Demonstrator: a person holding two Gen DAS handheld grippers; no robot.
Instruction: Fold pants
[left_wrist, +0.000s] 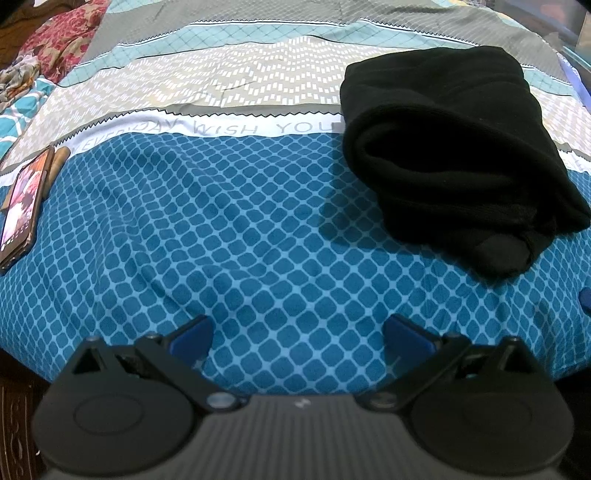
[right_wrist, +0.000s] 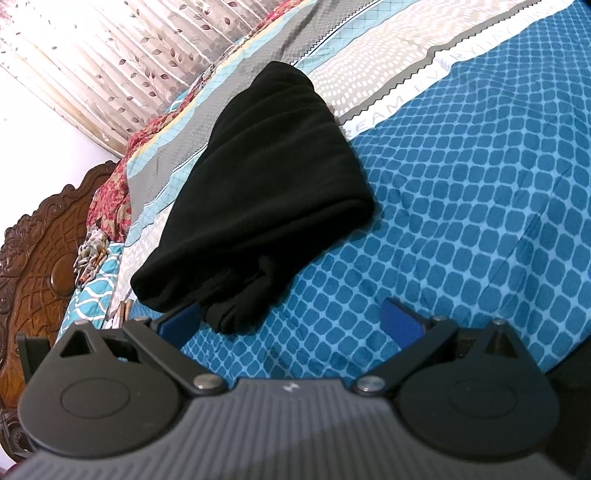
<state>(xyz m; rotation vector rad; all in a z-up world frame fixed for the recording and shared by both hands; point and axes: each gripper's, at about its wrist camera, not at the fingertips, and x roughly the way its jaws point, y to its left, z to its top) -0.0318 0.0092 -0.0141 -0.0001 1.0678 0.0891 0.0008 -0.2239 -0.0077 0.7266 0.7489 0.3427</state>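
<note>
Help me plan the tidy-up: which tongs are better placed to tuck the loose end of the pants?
Right. The right tongs hang open just beside the black pants; the left tongs are farther off.

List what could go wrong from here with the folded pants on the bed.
1. The black pants lie folded, but one rounded end sticks out of the bundle near the right gripper; a nudge there might loosen the fold.
2. Both grippers are open and hold nothing; the left gripper hovers over bare bedsheet, so a careless sweep could drag the sheet.
3. A phone rests near the bed's edge and could be knocked off.
</note>
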